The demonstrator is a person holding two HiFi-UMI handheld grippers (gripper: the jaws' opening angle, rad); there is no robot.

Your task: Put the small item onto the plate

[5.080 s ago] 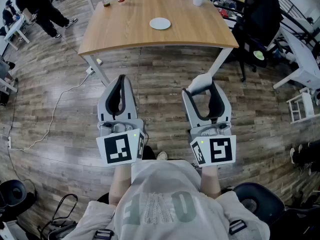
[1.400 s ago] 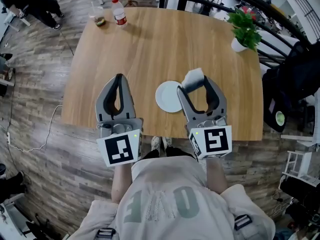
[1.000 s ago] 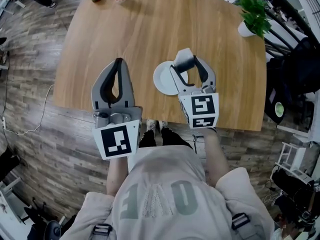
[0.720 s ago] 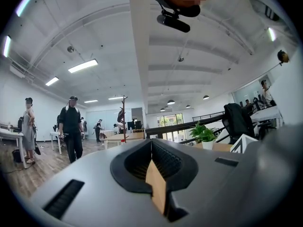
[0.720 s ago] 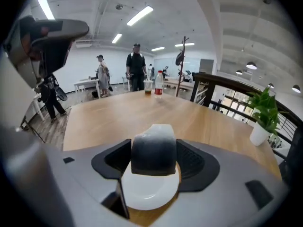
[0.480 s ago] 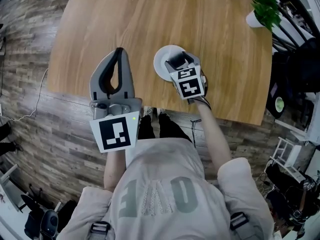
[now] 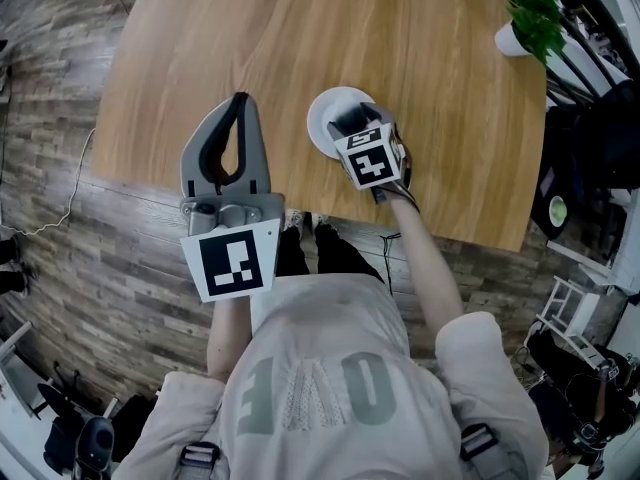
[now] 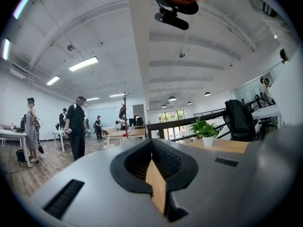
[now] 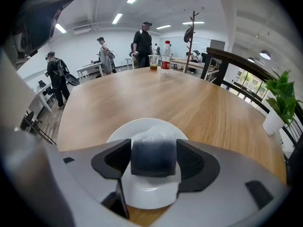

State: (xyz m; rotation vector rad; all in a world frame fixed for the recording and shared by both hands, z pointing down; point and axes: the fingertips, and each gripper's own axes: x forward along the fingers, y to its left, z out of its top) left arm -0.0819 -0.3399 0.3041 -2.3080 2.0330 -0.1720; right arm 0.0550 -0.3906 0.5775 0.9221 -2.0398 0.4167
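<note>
Grey and white, the small item (image 9: 154, 150) is squeezed between the jaws of the right tool (image 7: 352, 126), right over the white plate (image 9: 137, 126) on the wooden tabletop (image 7: 420, 58). The left tool (image 7: 238, 108) is closed with nothing in it, off to the plate's left.

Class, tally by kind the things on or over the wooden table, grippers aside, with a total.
White round plate: 1
Grey-white soft block: 1
Clear plastic cup: 1
Red-capped clear bottle: 1
Green potted plant: 1
Total: 5
</note>
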